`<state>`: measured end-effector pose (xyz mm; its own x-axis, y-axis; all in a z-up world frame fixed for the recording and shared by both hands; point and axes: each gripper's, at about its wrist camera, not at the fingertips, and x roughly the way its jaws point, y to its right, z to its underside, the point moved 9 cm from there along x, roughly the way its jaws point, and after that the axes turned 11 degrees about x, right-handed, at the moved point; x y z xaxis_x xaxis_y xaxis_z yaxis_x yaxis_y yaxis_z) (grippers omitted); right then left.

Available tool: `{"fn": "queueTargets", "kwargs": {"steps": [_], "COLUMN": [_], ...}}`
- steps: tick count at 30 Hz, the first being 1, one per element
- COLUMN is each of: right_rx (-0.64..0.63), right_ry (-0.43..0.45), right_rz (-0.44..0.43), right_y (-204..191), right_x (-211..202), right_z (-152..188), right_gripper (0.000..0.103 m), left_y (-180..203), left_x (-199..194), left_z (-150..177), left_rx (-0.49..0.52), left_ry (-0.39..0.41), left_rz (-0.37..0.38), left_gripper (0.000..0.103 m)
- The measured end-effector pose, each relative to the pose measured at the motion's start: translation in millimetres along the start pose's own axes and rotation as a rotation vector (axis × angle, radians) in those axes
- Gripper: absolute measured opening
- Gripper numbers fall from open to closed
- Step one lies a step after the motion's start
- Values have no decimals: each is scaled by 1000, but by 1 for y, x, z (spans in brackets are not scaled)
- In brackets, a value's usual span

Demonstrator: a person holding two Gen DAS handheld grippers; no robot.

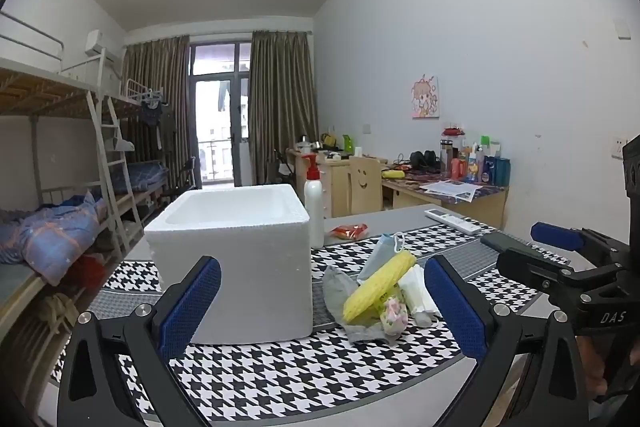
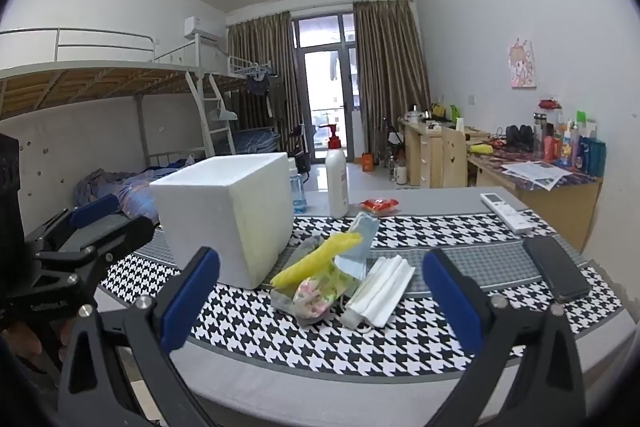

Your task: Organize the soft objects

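Both grippers hang above the near edge of the table [image 2: 420, 199], side by side. The left gripper [image 1: 322, 301] has its fingers spread wide, nothing between them; the right gripper [image 2: 320, 297] likewise, released and empty. The soft objects lie heaped on the houndstooth cloth [image 2: 360, 347], just right of the white foam box [image 1: 240, 247]: a yellow cloth [image 1: 378, 285], a blue face mask [image 2: 362, 239], a folded white mask [image 2: 380, 291], a floral piece [image 2: 316, 297], and what looks like a grey sock [image 1: 336, 287] beneath.
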<state>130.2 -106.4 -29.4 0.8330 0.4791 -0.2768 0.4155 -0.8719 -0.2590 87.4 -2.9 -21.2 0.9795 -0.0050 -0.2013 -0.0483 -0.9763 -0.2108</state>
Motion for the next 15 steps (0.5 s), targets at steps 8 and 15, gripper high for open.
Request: {"fn": "queueTargets", "kwargs": {"steps": [8,15], "right_rx": [0,4], "right_ry": [1,4], "right_rz": [1,2], "right_y": [-1,0], "right_x": [1,-3], "right_z": [1,-1], "right_gripper": [102,102], "left_y": [-1,0], "left_x": [0,2], "left_z": [0,1], "left_rx": [-3,-13], "left_ry": [-1,-16], "left_rz": [0,7], "left_gripper": [102,102]}}
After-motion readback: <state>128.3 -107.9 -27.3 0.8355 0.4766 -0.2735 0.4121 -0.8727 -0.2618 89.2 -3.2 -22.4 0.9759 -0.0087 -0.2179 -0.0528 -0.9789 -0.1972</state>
